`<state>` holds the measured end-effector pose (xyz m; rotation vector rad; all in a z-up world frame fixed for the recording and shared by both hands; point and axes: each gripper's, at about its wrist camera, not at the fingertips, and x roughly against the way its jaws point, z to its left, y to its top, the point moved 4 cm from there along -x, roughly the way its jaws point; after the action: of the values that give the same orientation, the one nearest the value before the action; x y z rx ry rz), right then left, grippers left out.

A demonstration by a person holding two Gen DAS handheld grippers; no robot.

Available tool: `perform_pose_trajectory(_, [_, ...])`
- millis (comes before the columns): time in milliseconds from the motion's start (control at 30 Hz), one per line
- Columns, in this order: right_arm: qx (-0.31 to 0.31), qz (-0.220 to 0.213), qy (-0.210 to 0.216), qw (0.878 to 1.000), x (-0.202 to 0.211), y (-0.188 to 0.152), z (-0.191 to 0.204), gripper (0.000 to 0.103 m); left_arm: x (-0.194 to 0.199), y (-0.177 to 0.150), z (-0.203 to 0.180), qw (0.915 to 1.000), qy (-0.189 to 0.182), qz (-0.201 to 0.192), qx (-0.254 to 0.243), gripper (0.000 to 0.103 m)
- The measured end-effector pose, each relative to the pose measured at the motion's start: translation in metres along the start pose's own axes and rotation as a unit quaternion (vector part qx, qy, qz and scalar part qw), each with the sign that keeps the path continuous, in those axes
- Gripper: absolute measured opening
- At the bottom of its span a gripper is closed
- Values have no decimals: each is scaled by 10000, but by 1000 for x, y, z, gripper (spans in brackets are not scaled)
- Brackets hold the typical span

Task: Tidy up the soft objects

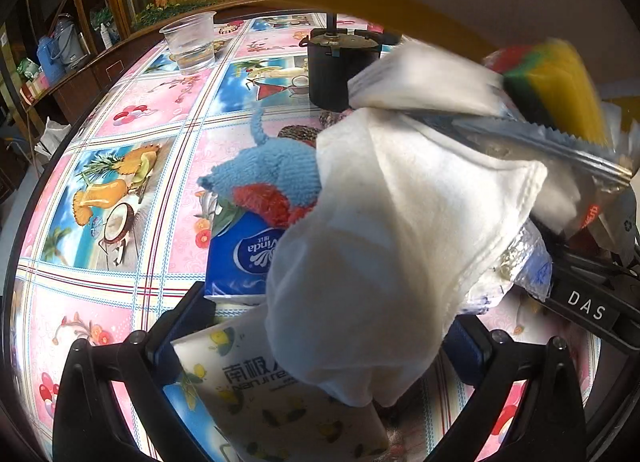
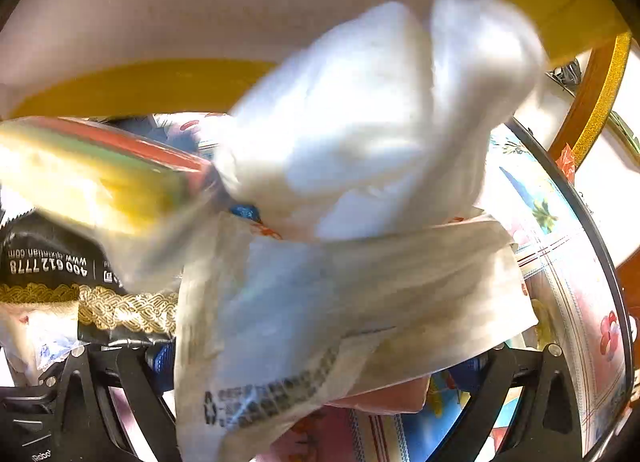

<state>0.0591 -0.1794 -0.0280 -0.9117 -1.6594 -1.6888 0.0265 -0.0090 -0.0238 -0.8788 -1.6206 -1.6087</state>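
In the left wrist view, a white cloth [image 1: 380,246] drapes over a pile of soft goods and fills the gap between the wide-apart fingers of my left gripper [image 1: 320,346]. Under it lie a lemon-print tissue pack [image 1: 256,386], a blue Vinda tissue pack [image 1: 236,262] and a blue-and-red knitted piece [image 1: 268,178]. A wrapped yellow-green sponge [image 1: 560,78] is blurred at the upper right. My right gripper [image 2: 316,366] has its fingers wide apart, with a translucent barcode packet [image 2: 320,310] across the gap and the white cloth [image 2: 380,122] above. Its grip is hidden.
A clear plastic cup [image 1: 190,42] and a black cylinder [image 1: 340,70] stand at the far side of the table with the pink fruit-print cover [image 1: 120,198]. Shelves with clutter [image 1: 48,58] line the left wall. A black packet with gold trim [image 2: 80,294] lies at the left.
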Motion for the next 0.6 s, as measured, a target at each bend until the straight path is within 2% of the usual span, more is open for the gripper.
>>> perform_pose_trajectory(600, [-3, -4, -3, 10000, 0, -2, 1, 102, 0, -1, 0, 10000, -3, -11, 0, 103])
